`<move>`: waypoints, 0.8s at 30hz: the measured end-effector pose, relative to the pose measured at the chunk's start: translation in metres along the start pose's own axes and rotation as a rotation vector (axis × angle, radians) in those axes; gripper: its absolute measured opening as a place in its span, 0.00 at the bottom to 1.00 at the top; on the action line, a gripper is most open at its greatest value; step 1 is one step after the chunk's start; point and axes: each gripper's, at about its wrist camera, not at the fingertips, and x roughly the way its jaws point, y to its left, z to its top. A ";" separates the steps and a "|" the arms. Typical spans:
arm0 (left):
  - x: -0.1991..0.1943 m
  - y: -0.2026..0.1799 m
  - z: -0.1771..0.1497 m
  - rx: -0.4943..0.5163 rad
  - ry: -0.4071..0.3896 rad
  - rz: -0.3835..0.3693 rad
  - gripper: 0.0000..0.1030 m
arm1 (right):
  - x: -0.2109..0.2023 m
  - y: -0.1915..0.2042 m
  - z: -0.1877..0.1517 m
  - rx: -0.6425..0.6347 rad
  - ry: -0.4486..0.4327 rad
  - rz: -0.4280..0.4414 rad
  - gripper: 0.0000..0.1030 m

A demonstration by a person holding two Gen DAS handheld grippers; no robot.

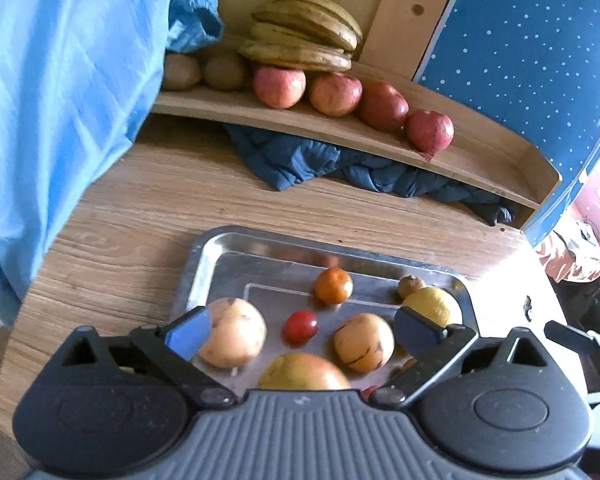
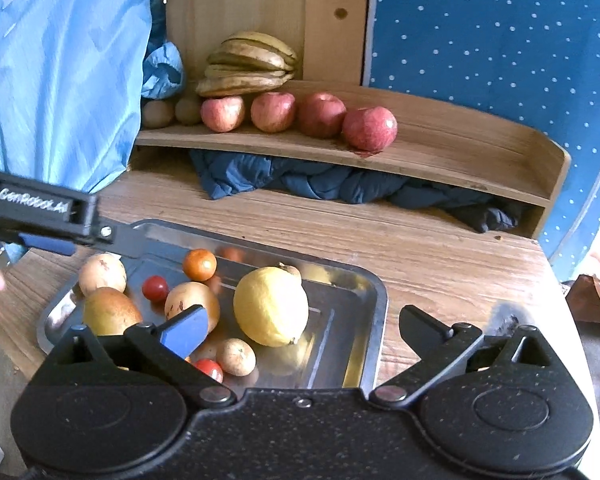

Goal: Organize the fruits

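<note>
Hovering above the shiny rectangular metal tray, the left tool has its blue-padded jaws spread fully wide with nothing between the pads; the right tool stands equally wide over the tray's right end and grips nothing either. No earlier view shows how they came to be so.

The tray lies on the pale wood-grain table. Inside it sit a small round orange mandarin toward the tray's far edge, a little red cherry tomato near its middle, a large bright-yellow lemon toward its right side, and a small brownish knobbly fruit touching the lemon on the far side. Two pale yellow-tan round fruits with dark streaks lie on either side of the tomato, and a larger yellow-orange mango-like fruit rests at the tray's near edge. In the right wrist view a small tan round fruit and a second red tomato lie at the tray's near side, beside the lemon.

Beyond the tray stands a low curved wooden shelf. Four red apples sit on it in a row, a stack of browning yellow bananas lies behind the row's left end, and two brown kiwi-like fruits lie left of the apples. A crumpled dark-blue quilted cloth is stuffed under the shelf. A light-blue sleeve fills the space left of the tray.
</note>
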 end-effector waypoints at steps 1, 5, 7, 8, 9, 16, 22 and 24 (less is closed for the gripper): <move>-0.004 0.001 -0.002 0.014 -0.011 0.005 0.99 | -0.003 0.000 -0.001 0.005 -0.002 -0.001 0.99; -0.014 0.006 -0.013 0.082 -0.043 0.020 0.99 | -0.013 0.004 -0.004 0.017 -0.003 -0.003 0.99; -0.018 0.010 -0.019 0.096 -0.047 0.023 0.99 | -0.019 0.008 -0.006 0.020 -0.004 -0.008 0.99; -0.019 0.012 -0.022 0.099 -0.045 0.024 0.99 | -0.021 0.009 -0.007 0.022 -0.005 -0.009 0.99; -0.021 0.014 -0.025 0.098 -0.040 0.025 0.99 | -0.024 0.011 -0.008 0.024 -0.006 -0.011 0.99; -0.037 0.031 -0.042 0.123 -0.027 0.034 0.99 | -0.041 0.034 -0.018 0.044 0.001 -0.020 0.99; -0.052 0.043 -0.054 0.137 -0.018 0.047 0.99 | -0.056 0.055 -0.029 0.060 0.011 -0.031 0.99; -0.057 0.045 -0.057 0.150 -0.017 0.055 0.99 | -0.060 0.061 -0.034 0.068 0.017 -0.034 0.99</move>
